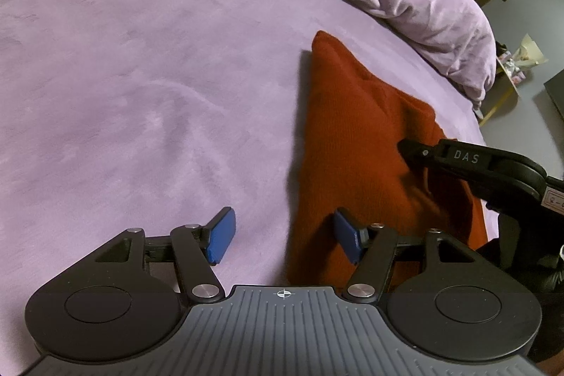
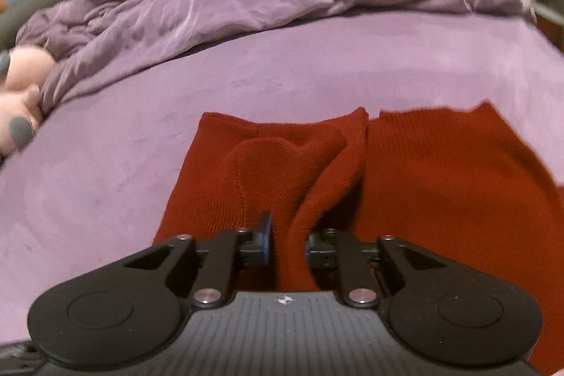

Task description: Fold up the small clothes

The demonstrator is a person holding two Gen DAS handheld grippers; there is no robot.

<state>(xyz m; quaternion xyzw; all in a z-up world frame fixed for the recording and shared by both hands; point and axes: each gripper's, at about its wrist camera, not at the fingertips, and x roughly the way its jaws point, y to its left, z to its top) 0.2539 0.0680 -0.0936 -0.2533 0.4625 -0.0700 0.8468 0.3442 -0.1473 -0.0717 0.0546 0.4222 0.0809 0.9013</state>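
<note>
- The left wrist view shows the left gripper [image 1: 285, 236] with jaws spread over the purple bed cover [image 1: 141, 76], its right pad against the red garment's [image 1: 356, 143] near edge, nothing pinched.
- Only the right wrist view shows the right gripper [image 2: 287, 240] pinching a raised fold of the garment [image 2: 440, 171], plus a plush toy [image 2: 21, 90] at the blurred left edge.
- The garment's near end is hidden behind both grippers.

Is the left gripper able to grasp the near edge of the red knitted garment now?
Probably yes: the left gripper is open, and the red knitted garment's edge lies between its blue pads, nothing blocking.
</note>
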